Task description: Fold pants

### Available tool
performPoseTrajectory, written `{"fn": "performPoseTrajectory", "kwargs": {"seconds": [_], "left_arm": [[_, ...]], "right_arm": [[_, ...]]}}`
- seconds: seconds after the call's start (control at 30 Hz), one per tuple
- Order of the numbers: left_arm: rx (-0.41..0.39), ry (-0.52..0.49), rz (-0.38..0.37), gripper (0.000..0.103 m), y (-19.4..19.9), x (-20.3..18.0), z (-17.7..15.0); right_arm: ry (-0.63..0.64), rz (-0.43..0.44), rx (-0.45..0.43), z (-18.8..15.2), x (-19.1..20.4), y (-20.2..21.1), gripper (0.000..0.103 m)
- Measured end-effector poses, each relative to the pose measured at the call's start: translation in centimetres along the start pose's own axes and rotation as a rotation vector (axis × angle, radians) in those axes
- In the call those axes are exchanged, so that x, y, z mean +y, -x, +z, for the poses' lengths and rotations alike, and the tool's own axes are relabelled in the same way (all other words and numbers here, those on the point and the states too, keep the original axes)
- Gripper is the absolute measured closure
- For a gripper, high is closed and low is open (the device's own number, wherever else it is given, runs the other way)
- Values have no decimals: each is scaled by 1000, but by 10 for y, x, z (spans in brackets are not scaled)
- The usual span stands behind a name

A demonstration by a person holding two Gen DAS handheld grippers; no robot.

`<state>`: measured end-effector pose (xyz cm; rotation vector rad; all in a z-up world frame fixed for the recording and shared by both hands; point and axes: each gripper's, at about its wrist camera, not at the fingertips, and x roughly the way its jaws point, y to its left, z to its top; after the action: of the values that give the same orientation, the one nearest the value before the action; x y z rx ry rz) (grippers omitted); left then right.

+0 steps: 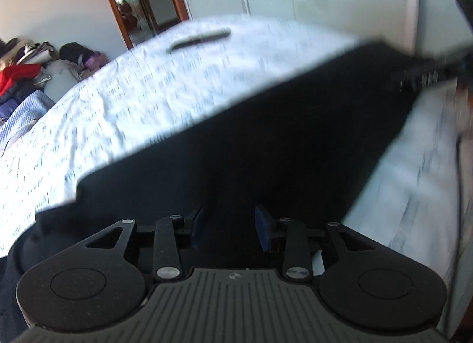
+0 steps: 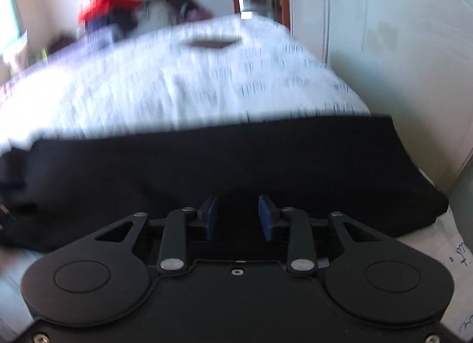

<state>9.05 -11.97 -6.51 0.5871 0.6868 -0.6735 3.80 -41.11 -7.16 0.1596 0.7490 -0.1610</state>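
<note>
Pants [image 2: 236, 171], dark, lie spread across the white bedspread [image 2: 177, 91] at twelve o'clock of both claws, left gripper [image 1: 230, 229] and right gripper [image 2: 238, 217] parted and empty, so a shallow pinch could slip.

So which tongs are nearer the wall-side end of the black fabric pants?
Right. Right tongs sit beside that end of the black fabric pants; left tongs, at the opposite end.

Black pants [image 2: 236, 165] lie spread flat across the near edge of the bed.
</note>
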Motion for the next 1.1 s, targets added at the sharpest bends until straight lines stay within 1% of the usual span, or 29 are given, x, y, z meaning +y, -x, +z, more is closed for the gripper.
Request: {"fn": "performPoseTrajectory", "kwargs": {"seconds": [0.03,0.07,0.1,0.13,0.17,0.23,0.27,0.33,0.37,0.4,0.43,0.47,0.53,0.6,0.7,0.73,0.83,0.9,0.93,0.97,1.0,1.03,1.07,1.1], "left_arm": [[-19,-32,24,61,3,-5,-3],[-32,-51,38,61,6,-9,-3],[-49,-54,41,60,10,-12,0],[-68,-43,31,60,13,-12,4],[-91,-25,10,58,14,-12,9],[-107,1,-29,52,12,-16,20],[-102,-1,-37,53,8,-20,24],[-89,-23,-46,52,1,-28,24],[-86,-29,-31,52,0,-31,24],[-93,-31,-8,52,0,-31,21],[-101,-26,15,51,1,-26,19],[-100,-11,40,51,2,-18,17],[-70,33,92,51,4,3,11],[-46,83,142,51,8,26,2],[-19,173,260,51,18,60,-17],[-10,211,297,51,21,70,-24],[39,348,403,49,30,105,-49],[76,432,469,49,34,127,-66],[95,471,491,49,36,137,-73],[111,504,505,49,40,148,-81],[126,536,522,48,44,160,-89],[139,562,537,46,45,169,-95],[150,587,550,42,47,179,-103],[156,607,556,35,48,187,-109]], "right_arm": [[-28,-34,-9,0,-4,7,73],[-64,-65,-40,0,-8,18,71],[-88,-65,-80,0,-11,28,70],[-111,-35,-110,-1,-13,37,70],[-128,3,-116,-1,-13,42,70],[-108,58,-101,-3,-5,42,68],[-71,65,-79,-5,2,37,61],[12,34,-12,-12,11,25,57],[46,6,-7,-13,19,21,59],[41,-10,-19,-13,21,24,59],[25,-4,-32,-9,22,27,58],[12,30,-60,-3,25,32,58],[19,134,-97,13,39,33,58],[81,239,-117,35,70,22,58],[206,387,-124,61,132,0,58],[255,428,-115,68,156,-10,59],[416,510,-81,81,229,-37,59],[508,581,-39,86,270,-53,59],[542,622,-10,88,287,-65,59],[564,648,20,90,303,-75,60],[583,654,50,91,315,-85,60],[610,651,75,92,327,-97,62],[630,633,81,94,338,-110,69],[630,605,78,97,344,-123,71]]}}
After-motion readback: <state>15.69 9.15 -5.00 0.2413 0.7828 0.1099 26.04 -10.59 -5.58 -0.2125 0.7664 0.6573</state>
